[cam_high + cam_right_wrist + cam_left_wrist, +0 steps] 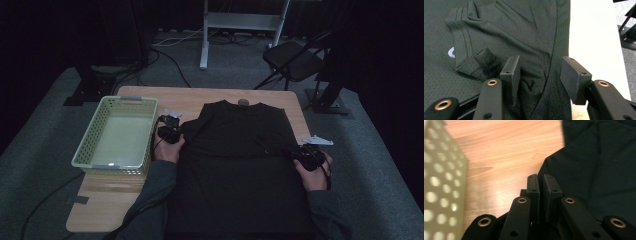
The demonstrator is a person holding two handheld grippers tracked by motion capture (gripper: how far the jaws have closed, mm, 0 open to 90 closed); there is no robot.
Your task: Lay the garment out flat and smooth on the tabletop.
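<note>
A dim lab or recording studio, not a home. A bare wooden table point(125, 200) stands alone on grey carpet point(40, 135). At the top of the frame a white metal stand point(240, 22) trails cables, with a black folding chair point(295, 60) at upper right and dark equipment bases at both sides.

no readable text, label, brand or number anywhere, small pale mark on the black shirt point(529, 32) illegible

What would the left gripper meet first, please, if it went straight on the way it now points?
Probably nothing soon: the left gripper points along the bare wooden table, between the pale perforated plastic basket and the black shirt; depth is unclear.
</note>
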